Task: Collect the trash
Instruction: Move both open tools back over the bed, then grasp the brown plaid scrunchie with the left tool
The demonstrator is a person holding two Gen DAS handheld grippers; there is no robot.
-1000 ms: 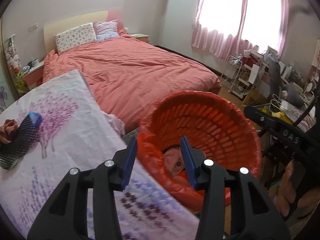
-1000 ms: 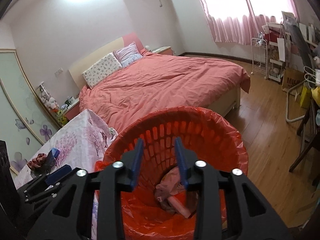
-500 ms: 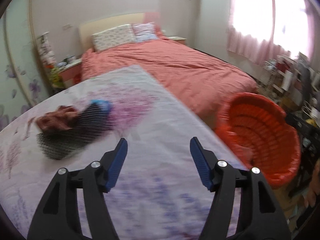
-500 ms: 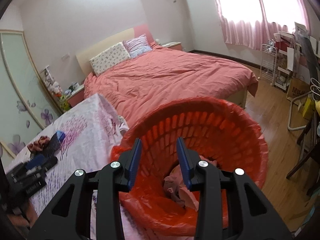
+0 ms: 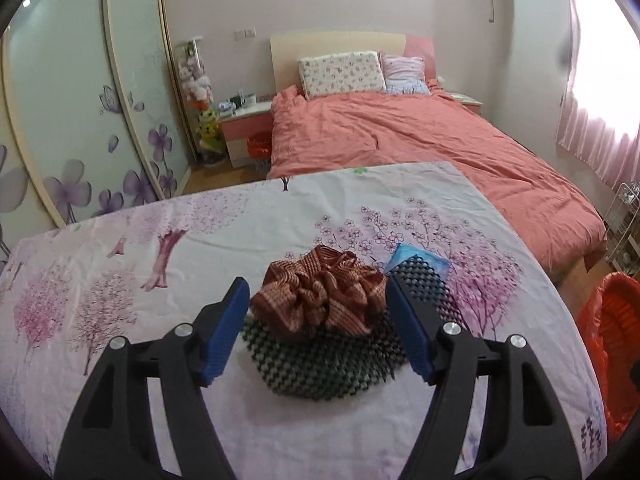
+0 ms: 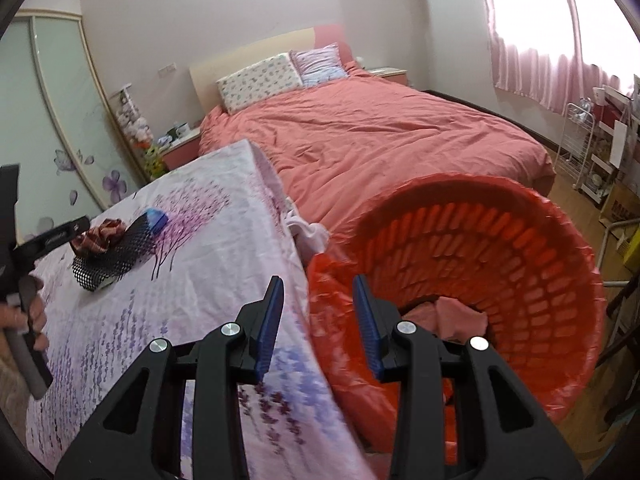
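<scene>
Your left tool (image 5: 316,322) stands with jaws apart, bracketing the crumpled brown patterned wrapper (image 5: 320,296) without the pads pressing on it; the jaws have just been opening, and nothing is gripped. The wrapper lies at twelve o'clock from the tool, resting on a black mesh sheet (image 5: 324,364), with a blue packet (image 5: 418,258) just beyond at one o'clock. All three sit on the table (image 5: 160,208), which is covered in a blossom-print cloth. The red bin (image 5: 612,328) shows at three o'clock, beside the table's edge.

Your right tool (image 6: 316,320) is partly open and empty, hovering over the boundary between table and bin, whose lined rim (image 6: 472,184) opens toward one o'clock. Pink crumpled trash (image 6: 448,314) already lies in its bottom.

Progress, as a judgement: some trash is binned; the wrapper, mesh sheet and packet remain on the table, so collection looks roughly midway.

Compared with a second ago, your left tool has left the bin's mouth and swung to face the table items, with jaws wider. Your right tool has shifted from above the bin's centre toward its table-side rim, gap unchanged.
</scene>
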